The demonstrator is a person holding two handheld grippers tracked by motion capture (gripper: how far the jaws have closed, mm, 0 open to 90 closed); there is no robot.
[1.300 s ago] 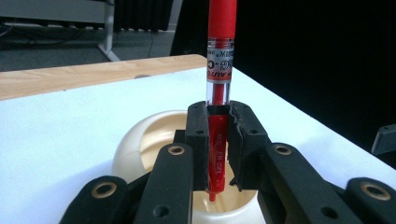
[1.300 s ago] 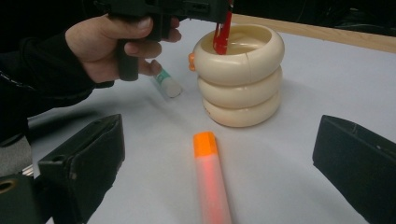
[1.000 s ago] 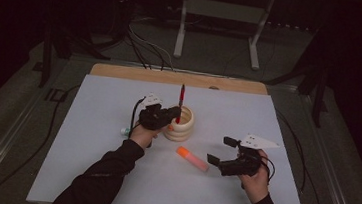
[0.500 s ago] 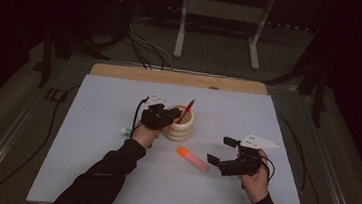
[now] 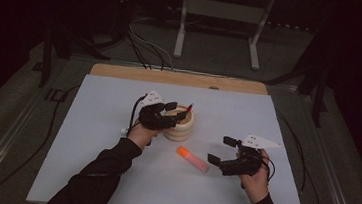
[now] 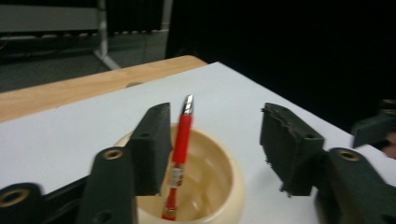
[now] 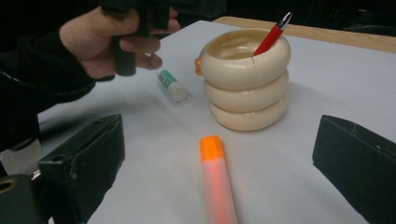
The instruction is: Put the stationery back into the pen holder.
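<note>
A red pen (image 5: 186,110) (image 6: 181,140) (image 7: 273,33) leans inside the cream ringed holder (image 5: 179,124) (image 6: 224,186) (image 7: 247,79), tip down. My left gripper (image 5: 175,111) (image 6: 215,140) hovers over the holder's rim. Its jaws have just been opening and now stand apart; the pen rises beside the left jaw with no pad pressing on it. An orange highlighter (image 5: 192,159) (image 7: 215,177) lies flat in front of the holder. My right gripper (image 5: 220,151) (image 7: 222,140) is open, low over the table, pointing at the highlighter with its jaws either side of it at a distance.
A small green-and-white stick (image 5: 125,131) (image 7: 172,85) lies left of the holder, near the left hand (image 7: 107,42). The white table sheet (image 5: 90,138) ends at a wooden strip (image 5: 171,77) at the far edge. Cables and a metal stand sit on the floor beyond.
The red pen, held upright above the holder, tilted and now rests inside it, leaning right. The left jaws have let go and opened. The right gripper has kept still.
</note>
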